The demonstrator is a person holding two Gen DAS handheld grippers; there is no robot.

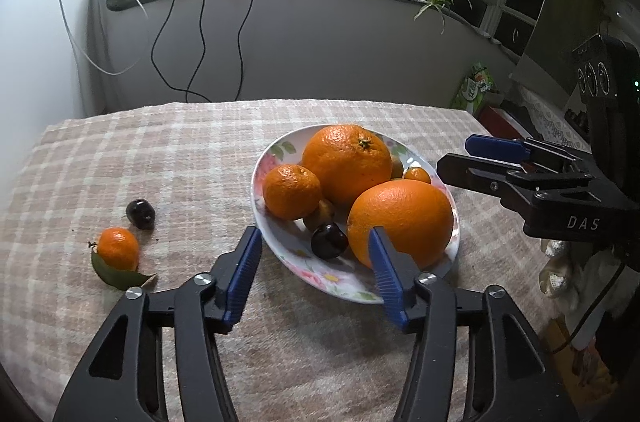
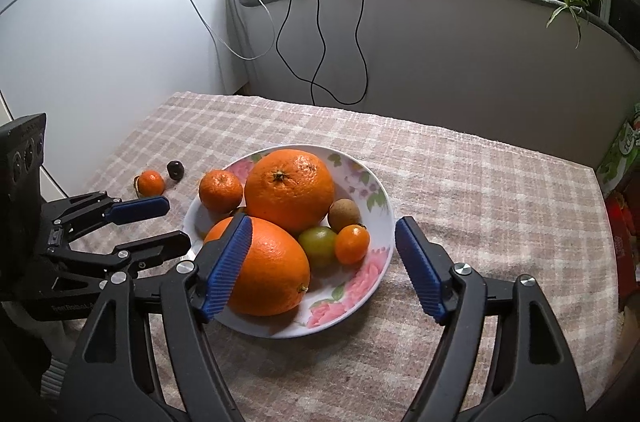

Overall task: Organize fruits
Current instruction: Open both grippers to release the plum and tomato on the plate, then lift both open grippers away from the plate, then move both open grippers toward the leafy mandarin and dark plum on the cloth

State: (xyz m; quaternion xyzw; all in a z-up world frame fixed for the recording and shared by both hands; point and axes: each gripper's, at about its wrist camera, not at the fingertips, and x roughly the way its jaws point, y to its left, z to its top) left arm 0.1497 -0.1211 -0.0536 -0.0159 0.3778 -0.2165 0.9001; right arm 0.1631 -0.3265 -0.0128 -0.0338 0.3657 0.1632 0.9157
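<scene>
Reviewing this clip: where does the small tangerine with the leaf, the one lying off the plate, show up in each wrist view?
Left wrist view: the small tangerine lies lower left on the checked cloth, its leaf under it, left of the plate.
Right wrist view: the small tangerine sits far smaller at middle left, beyond the left gripper.
Shared landmark: the dark cherry lying beside it on the cloth.

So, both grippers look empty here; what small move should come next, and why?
Probably swing the open left gripper toward the small mandarin with its leaf. It and a dark cherry lie on the checked cloth outside the floral plate, nearer that gripper than the open right gripper.
</scene>
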